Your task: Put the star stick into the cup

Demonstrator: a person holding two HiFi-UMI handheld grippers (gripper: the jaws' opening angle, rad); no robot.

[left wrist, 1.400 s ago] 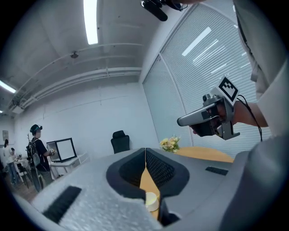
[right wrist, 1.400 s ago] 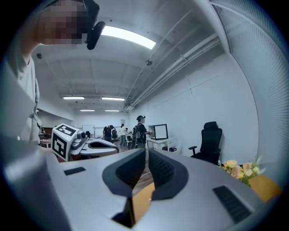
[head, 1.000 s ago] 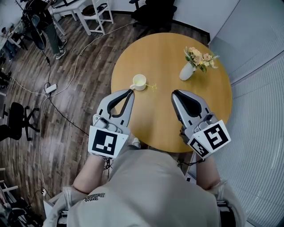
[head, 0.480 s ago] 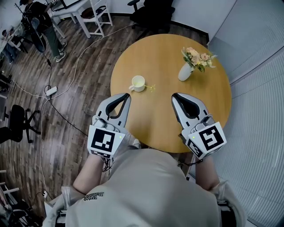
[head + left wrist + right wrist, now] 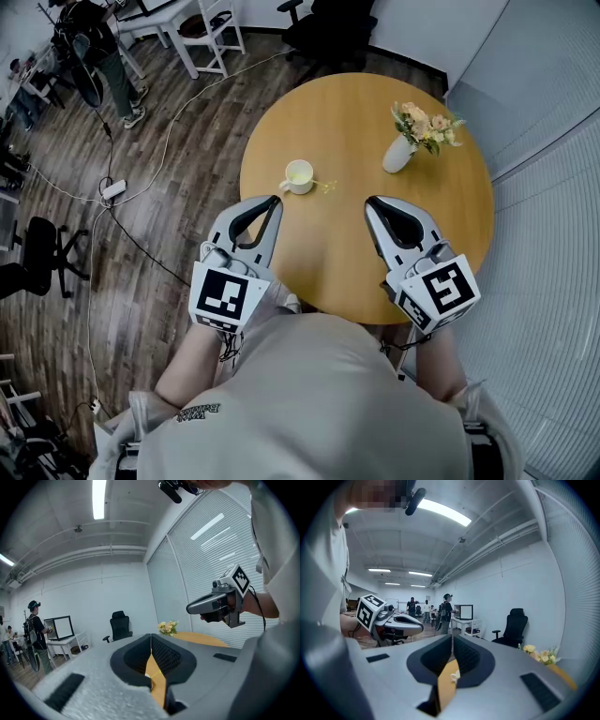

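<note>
A pale cup [image 5: 298, 175] stands on the round wooden table [image 5: 412, 244], left of its middle. The small yellow star stick [image 5: 326, 186] lies flat on the tabletop just right of the cup. My left gripper [image 5: 277, 199] hovers near the table's near-left edge, shut and empty, its tip a short way in front of the cup. My right gripper [image 5: 371, 202] is level with it to the right, also shut and empty. In the right gripper view the cup [image 5: 454, 676] shows through the slit below the closed jaws of that gripper [image 5: 452, 636].
A white vase of flowers [image 5: 403, 145] stands at the table's far right. Cables and a power strip [image 5: 112, 188] lie on the wooden floor to the left, near white desks, office chairs and a standing person [image 5: 98, 56]. Window blinds [image 5: 553, 281] run along the right.
My left gripper's tip has drawn back slightly from the cup. Both grippers stay shut and empty, and the cup and stick have not moved.
</note>
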